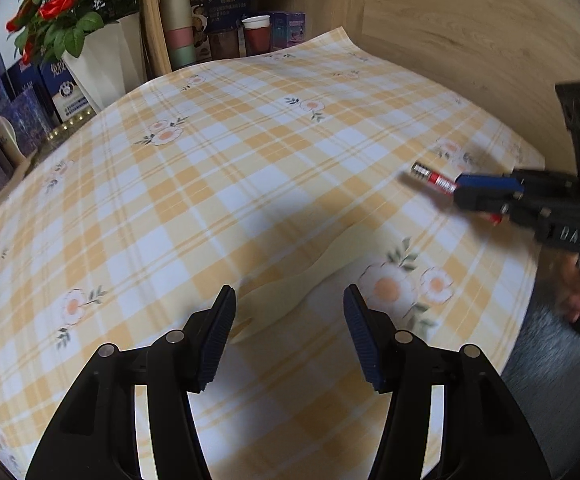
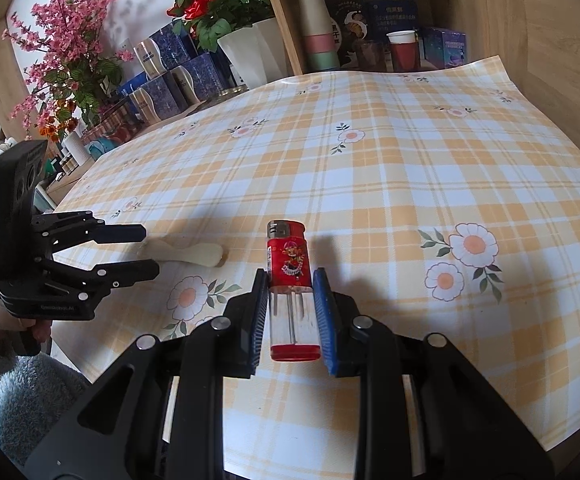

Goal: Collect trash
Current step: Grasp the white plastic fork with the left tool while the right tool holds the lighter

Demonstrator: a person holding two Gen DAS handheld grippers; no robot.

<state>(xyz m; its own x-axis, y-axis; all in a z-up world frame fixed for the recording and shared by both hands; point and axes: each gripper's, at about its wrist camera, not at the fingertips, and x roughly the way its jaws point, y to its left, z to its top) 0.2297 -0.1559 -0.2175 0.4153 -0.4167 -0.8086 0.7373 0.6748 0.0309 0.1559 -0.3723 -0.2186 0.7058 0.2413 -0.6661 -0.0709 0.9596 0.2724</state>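
Observation:
A red lighter [image 2: 291, 280] with a clear lower body lies between the blue pads of my right gripper [image 2: 292, 280], which is shut on it just above the checked tablecloth [image 2: 410, 184]. In the left wrist view the lighter [image 1: 434, 178] sticks out of the right gripper [image 1: 462, 188] at the right. My left gripper [image 1: 290, 300] is open and empty, low over a cream plastic spoon [image 1: 290, 284] that lies flat on the cloth. The right wrist view shows the left gripper [image 2: 149, 252] open around the spoon's [image 2: 185, 254] near end.
A wooden shelf [image 2: 281, 16] at the back holds stacked paper cups [image 2: 318, 32], a red cup [image 2: 404, 52] and boxes. A white vase of red roses [image 2: 249, 52], blue boxes [image 2: 169, 80] and pink flowers [image 2: 69, 40] stand at the back left. A wooden wall [image 1: 470, 32] borders the right.

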